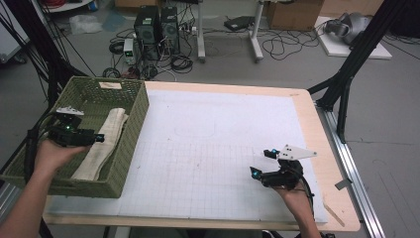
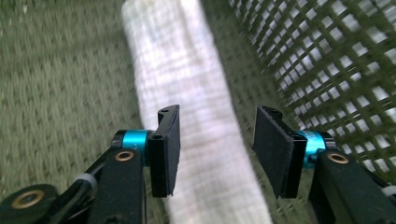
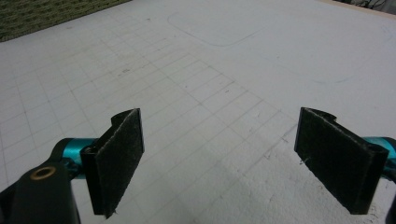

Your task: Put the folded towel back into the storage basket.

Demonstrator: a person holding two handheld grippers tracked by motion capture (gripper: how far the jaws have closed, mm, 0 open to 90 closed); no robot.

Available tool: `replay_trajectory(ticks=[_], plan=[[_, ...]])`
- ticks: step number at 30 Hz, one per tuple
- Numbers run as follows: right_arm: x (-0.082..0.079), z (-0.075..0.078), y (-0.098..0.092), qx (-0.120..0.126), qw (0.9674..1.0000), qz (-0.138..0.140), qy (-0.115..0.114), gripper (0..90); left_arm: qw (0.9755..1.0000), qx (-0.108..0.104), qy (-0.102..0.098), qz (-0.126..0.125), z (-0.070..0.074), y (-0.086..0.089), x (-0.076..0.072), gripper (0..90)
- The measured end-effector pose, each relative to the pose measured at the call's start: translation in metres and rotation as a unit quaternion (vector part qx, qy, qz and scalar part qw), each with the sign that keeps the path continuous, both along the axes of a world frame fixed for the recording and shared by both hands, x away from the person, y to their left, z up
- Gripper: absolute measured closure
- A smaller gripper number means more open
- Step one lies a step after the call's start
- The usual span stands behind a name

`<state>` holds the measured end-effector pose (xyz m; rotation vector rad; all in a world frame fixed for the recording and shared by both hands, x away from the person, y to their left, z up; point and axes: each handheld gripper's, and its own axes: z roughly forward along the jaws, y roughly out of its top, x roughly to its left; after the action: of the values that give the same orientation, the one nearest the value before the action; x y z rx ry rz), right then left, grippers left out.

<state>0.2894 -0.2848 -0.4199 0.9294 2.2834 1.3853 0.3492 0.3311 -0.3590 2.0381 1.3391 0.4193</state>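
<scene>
A folded cream cloth (image 1: 106, 139) lies lengthwise in the green woven basket (image 1: 133, 124) at the table's left end. My left gripper (image 1: 94, 136) hovers inside the basket just above the cloth (image 2: 187, 70). In the left gripper view this gripper (image 2: 217, 116) is open: the jaws stand apart over the cloth and the pads do not touch it. My right gripper (image 1: 261, 162) rests low over the white gridded mat (image 1: 213, 148) at the front right. It (image 3: 219, 116) is wide open with nothing between its pads.
The basket's mesh wall (image 2: 327, 60) rises close beside the left gripper. A corner of the basket (image 3: 37, 14) shows far off in the right gripper view. The wooden table edge (image 1: 322, 148) runs along the right. Computers and cables (image 1: 158, 34) sit on the floor beyond.
</scene>
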Motion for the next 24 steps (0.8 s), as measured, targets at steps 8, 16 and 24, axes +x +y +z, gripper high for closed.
replay_trajectory(ticks=[8,16,24], plan=[[-0.002,0.001,0.001,0.002,1.0000,0.003,0.000,14.1,0.9992,-0.016,-0.033,-0.014,0.006,-0.002,-0.005,42.8],[-0.002,0.002,0.002,0.000,1.0000,0.005,-0.002,13.7,0.9969,-0.040,-0.064,-0.022,0.012,-0.009,-0.012,39.7],[-0.003,0.003,0.001,0.003,1.0000,0.006,-0.007,13.2,0.9933,-0.058,-0.093,-0.035,0.023,-0.018,-0.020,37.7]])
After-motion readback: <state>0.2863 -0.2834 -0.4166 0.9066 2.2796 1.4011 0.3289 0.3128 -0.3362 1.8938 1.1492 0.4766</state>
